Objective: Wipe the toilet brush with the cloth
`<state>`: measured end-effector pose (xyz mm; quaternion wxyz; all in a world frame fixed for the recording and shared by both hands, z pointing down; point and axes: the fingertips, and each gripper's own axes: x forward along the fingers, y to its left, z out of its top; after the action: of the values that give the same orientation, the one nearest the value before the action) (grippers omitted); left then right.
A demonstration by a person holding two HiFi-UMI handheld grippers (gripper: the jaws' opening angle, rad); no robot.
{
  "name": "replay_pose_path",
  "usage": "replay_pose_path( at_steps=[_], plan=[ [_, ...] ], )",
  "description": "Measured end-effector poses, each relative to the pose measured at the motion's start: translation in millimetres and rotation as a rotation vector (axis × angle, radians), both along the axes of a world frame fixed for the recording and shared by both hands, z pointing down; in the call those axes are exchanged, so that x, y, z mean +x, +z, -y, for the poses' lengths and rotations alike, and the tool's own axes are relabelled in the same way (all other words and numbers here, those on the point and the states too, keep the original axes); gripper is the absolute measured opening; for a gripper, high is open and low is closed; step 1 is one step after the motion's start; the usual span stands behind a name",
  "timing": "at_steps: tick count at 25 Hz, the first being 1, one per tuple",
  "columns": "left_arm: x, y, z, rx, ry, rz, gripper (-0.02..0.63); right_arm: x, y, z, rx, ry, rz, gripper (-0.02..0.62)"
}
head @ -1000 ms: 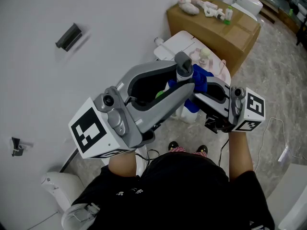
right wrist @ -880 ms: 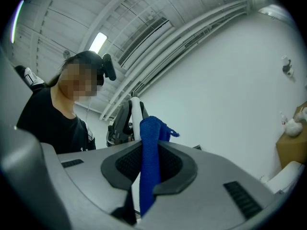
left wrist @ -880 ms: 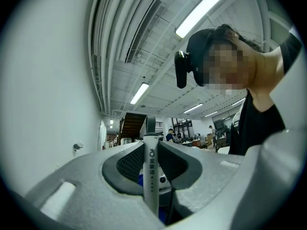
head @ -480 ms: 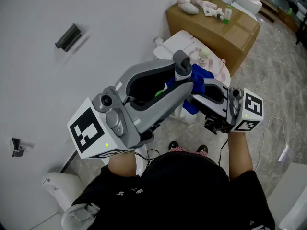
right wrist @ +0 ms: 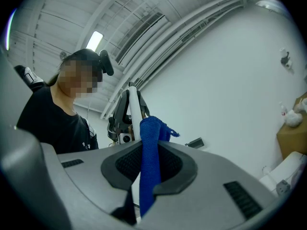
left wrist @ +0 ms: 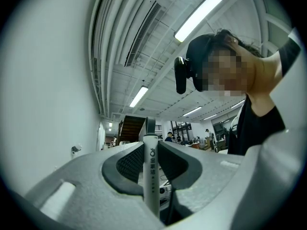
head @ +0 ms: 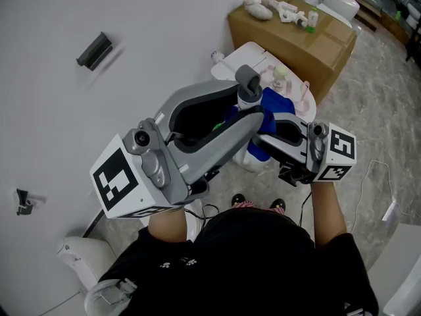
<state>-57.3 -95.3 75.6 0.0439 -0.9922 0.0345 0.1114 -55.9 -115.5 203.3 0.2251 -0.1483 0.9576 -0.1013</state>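
In the head view my left gripper is shut on the white handle of the toilet brush, which stands upright with its grey top above the jaws. A bit of green shows below the handle. The blue cloth is pinched in my right gripper and lies against the handle from the right. The left gripper view shows the printed handle clamped between the ribbed pads of the left gripper. In the right gripper view the cloth fills the right gripper, and the handle rises just behind it.
A cardboard box with toys and bottles on top stands at the back right. A white fixture sits under the grippers by the white wall, where a dark bracket hangs. A white unit is at the lower left. A cable crosses the marble floor.
The right gripper with the cloth has edged a little to the left against the handle. The left gripper keeps its grip on the handle and has hardly shifted.
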Motion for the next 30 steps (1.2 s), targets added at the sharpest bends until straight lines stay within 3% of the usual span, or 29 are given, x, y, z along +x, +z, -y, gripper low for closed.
replay_pose_path(
  at_steps=[30],
  plan=[
    [-8, -11, -9, 0.019, 0.006, -0.031, 0.092, -25, 57, -2, -0.128, -0.035, -0.075, 0.064]
  ],
)
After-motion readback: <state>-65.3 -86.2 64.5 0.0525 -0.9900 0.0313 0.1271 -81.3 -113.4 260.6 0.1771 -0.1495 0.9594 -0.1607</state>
